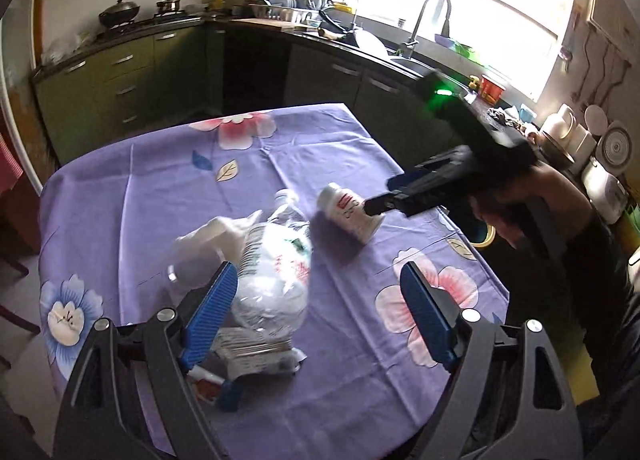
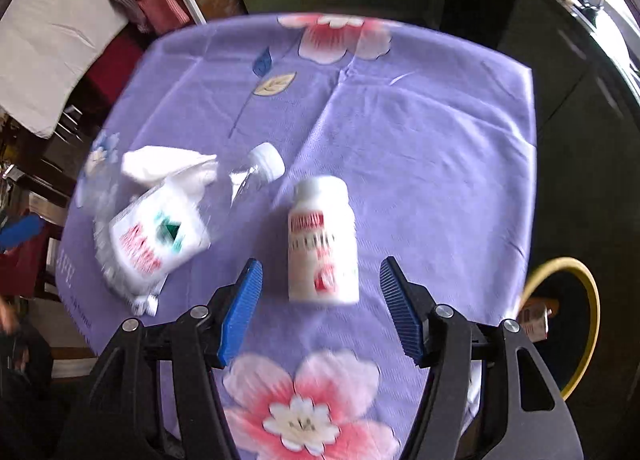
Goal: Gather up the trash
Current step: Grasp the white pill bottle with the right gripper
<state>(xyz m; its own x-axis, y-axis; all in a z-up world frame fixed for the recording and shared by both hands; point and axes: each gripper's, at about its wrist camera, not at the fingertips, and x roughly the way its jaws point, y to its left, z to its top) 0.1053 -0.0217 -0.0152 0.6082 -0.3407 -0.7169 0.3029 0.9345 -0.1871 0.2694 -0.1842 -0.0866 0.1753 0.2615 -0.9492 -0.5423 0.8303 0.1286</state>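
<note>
Right wrist view: right gripper (image 2: 320, 300) spread wide, holding nothing. White pill bottle (image 2: 323, 238) lies on purple tablecloth (image 2: 420, 148) just ahead, between fingers, long axis along approach line. Left gripper (image 1: 316, 308) also spread, beside crushed water bottle (image 1: 276, 264). Right arm nearer pill bottle.

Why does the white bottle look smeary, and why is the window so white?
Right wrist view: motion blur smears the white bottle and its label. Left wrist view: daylight overexposes the window, and the right gripper by the bottle looks blurred too.
</note>
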